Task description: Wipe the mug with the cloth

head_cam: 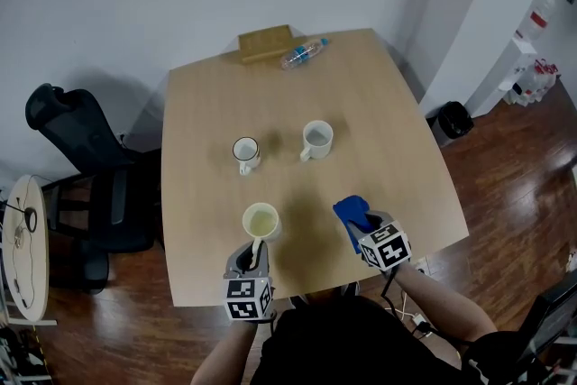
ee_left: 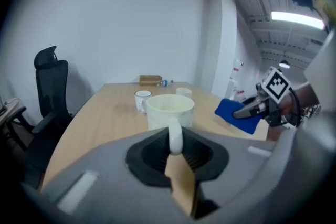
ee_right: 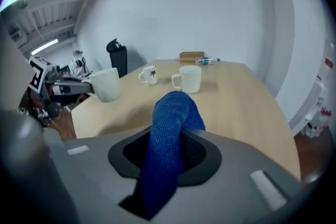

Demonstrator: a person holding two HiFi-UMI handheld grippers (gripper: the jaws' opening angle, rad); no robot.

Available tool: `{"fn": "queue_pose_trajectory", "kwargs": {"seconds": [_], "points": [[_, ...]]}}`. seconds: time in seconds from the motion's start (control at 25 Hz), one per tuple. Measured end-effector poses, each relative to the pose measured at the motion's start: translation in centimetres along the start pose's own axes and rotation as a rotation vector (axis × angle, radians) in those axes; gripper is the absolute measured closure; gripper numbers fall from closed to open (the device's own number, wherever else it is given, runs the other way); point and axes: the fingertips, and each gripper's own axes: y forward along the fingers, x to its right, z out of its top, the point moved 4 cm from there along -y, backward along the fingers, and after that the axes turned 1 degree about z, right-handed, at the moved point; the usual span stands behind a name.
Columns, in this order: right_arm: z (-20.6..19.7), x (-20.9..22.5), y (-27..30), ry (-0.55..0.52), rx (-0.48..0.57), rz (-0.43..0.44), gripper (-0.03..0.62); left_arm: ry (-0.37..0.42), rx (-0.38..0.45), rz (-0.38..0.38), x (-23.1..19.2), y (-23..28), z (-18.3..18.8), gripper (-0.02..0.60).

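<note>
Near the 6 o'clock edge of the surface (head_cam: 379, 104), the left gripper (head_cam: 257, 246) pinches the handle of the upright mug (head_cam: 261, 220), while the right gripper (head_cam: 361, 225), toward 3 o'clock of it, clamps the blue cloth (head_cam: 352, 210) clear of the mug. Wiping well, in my judgement, needs the mug held steady while the cloth's free fold presses its wall. Both grippers pitch forward and down.

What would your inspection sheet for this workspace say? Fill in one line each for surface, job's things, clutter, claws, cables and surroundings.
Surface: pale wooden table.
Job's things: mug, held by its handle; blue cloth, also held.
Clutter: dark-rimmed mug, white mug, wooden block and plastic bottle at the far edge.
Claws: left claw shut on the mug's handle; right claw shut on the cloth.
Cables: loose cable on the floor near the person.
Surroundings: black office chair, black bin.
</note>
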Motion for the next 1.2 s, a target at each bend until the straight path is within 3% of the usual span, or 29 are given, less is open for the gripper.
{"fn": "queue_pose_trajectory", "kwargs": {"seconds": [0.16,0.32,0.6,0.76,1.0,1.12,1.2], "points": [[-2.0,-0.3,2.3,-0.119,-0.088,-0.019,0.484,0.044,-0.025,-0.005,-0.6,1.9,-3.2,0.534],[-1.5,-0.7,3.5,-0.146,-0.105,-0.022,0.484,0.081,-0.069,-0.018,-0.9,2.9,-5.6,0.535],[-2.5,-1.4,4.8,-0.198,-0.181,-0.006,0.482,0.084,-0.076,-0.036,-1.3,2.6,-6.9,0.534],[-3.3,-1.3,5.5,-0.191,-0.229,-0.002,0.479,0.088,-0.127,-0.044,-1.4,2.6,-7.7,0.531],[-4.2,-0.9,6.4,-0.178,-0.252,0.001,0.45,0.045,-0.189,-0.048,-1.9,2.8,-8.9,0.442],[-4.6,-0.8,6.1,-0.109,-0.236,0.012,0.359,0.016,-0.201,-0.073,-2.0,2.3,-9.1,0.385],[-4.1,-0.8,4.6,-0.067,-0.185,-0.013,0.338,-0.003,-0.183,-0.072,-2.5,1.4,-8.9,0.373]]}}
